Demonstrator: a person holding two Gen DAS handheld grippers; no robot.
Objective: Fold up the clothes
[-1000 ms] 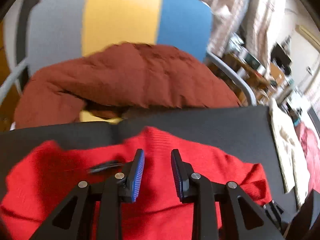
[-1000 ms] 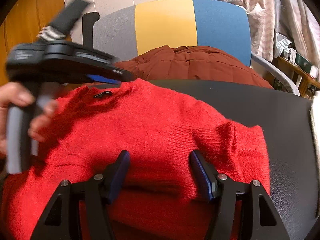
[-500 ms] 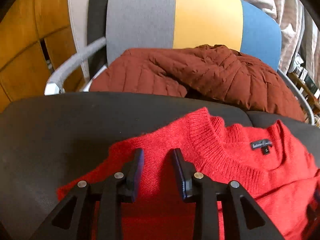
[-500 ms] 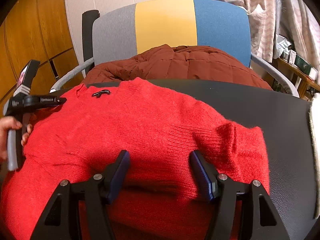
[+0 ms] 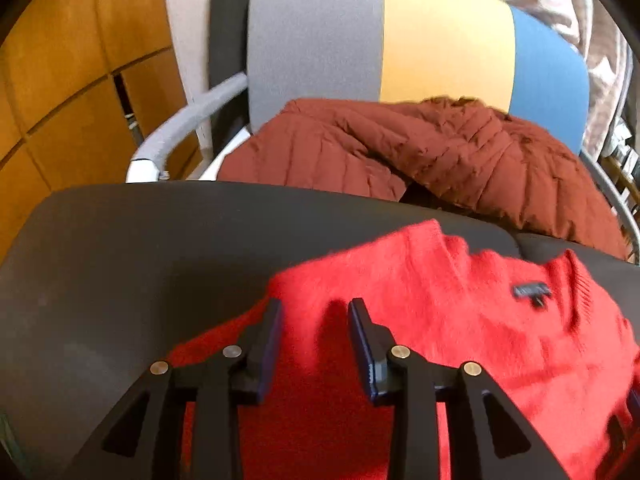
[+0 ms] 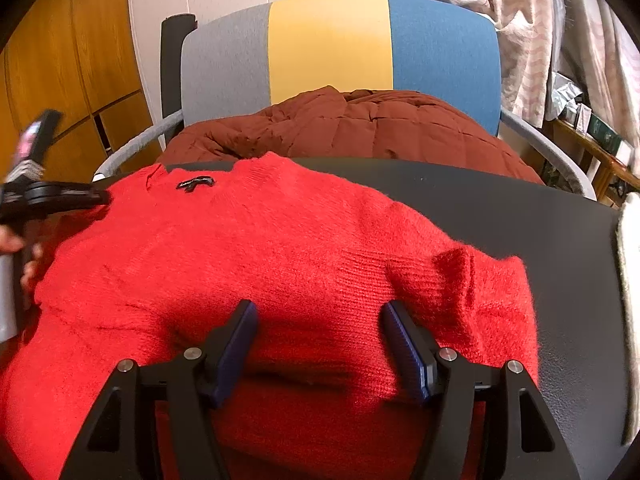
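Fuzzy knit red sweater [image 6: 280, 260]; matt black table [image 5: 140, 248].

Left gripper [image 5: 314, 320]: jaws parted, narrow gap, nothing pinched. Right gripper [image 6: 318, 320]: jaws spread wide. Left hand [image 6: 18, 256] wraps its handle.

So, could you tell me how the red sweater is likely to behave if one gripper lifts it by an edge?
The red sweater would probably go floppy and drape, since it already lies in soft bumps and creases on the black table. Its fuzzy knit likely grips the pads well rather than slipping. The bunched fold by the right gripper may sag open when lifted.
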